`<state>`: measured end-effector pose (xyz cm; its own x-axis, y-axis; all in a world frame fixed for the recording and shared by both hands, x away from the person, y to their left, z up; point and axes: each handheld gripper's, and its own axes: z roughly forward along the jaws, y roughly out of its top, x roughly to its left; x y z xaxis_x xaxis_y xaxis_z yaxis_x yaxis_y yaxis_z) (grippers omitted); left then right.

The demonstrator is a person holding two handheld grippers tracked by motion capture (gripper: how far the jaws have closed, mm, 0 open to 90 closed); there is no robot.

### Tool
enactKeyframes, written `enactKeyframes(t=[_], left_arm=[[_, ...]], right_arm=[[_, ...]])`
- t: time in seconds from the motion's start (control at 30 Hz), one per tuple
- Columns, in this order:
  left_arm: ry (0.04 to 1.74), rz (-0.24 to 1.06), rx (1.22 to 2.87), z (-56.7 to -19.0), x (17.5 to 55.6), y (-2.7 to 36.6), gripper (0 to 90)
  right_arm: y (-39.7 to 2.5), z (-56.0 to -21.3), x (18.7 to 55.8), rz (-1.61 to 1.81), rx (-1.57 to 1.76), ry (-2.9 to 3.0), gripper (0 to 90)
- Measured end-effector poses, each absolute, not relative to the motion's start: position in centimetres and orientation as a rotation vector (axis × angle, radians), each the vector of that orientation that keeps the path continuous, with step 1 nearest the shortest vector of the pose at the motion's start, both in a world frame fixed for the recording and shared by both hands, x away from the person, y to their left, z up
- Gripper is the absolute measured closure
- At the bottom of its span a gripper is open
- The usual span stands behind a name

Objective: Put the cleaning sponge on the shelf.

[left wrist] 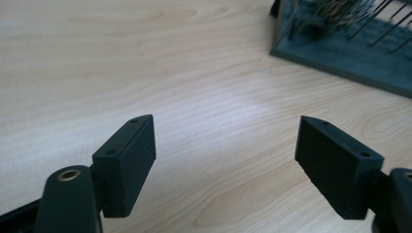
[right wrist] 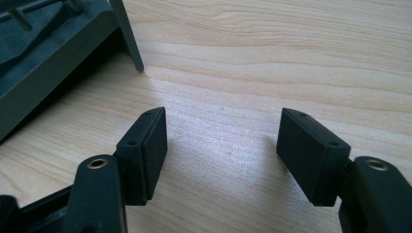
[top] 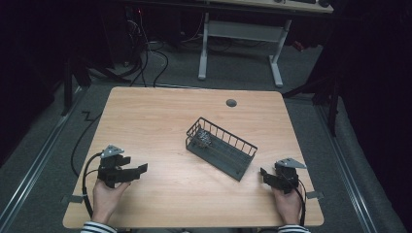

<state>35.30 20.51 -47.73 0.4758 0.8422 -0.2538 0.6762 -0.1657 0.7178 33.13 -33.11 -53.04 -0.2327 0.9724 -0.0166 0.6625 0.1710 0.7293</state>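
Wooden tabletop (top: 160, 116) carries a dark wire basket (top: 221, 148) at centre, something metallic heaped in its far-left end. Left tongs (top: 138, 171) and right tongs (top: 265, 174) rest near the front corners, both spread wide and empty, apparently a ready stance.

No legible text, labels or numbers.
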Motion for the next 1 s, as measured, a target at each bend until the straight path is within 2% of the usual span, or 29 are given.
enactKeyframes(t=[0.13,0.2,0.3,0.37,0.7,1.0], left_arm=[[1.305,0.269,1.912,-49.6,34.9,20.9,23.0],[1.327,0.321,1.916,-50.1,34.8,20.9,21.9],[1.345,0.471,1.966,-50.9,34.5,20.6,21.8],[1.347,0.514,1.987,-51.3,34.5,20.4,21.8],[1.358,0.565,1.978,-53.7,35.0,19.9,19.7],[1.365,0.575,1.964,-53.7,35.0,19.8,19.5]], right_arm=[[-33.1,-53.0,33.1,0.835,1.539,1.964,35.7],[-33.1,-53.0,33.1,0.835,1.539,1.964,35.7],[-33.1,-53.0,33.1,0.835,1.539,1.964,35.7],[-33.1,-53.0,33.1,0.834,1.534,1.965,35.7],[-33.1,-53.0,33.1,0.833,1.531,1.967,35.6],[-33.1,-53.0,33.1,0.834,1.534,1.966,35.3]])
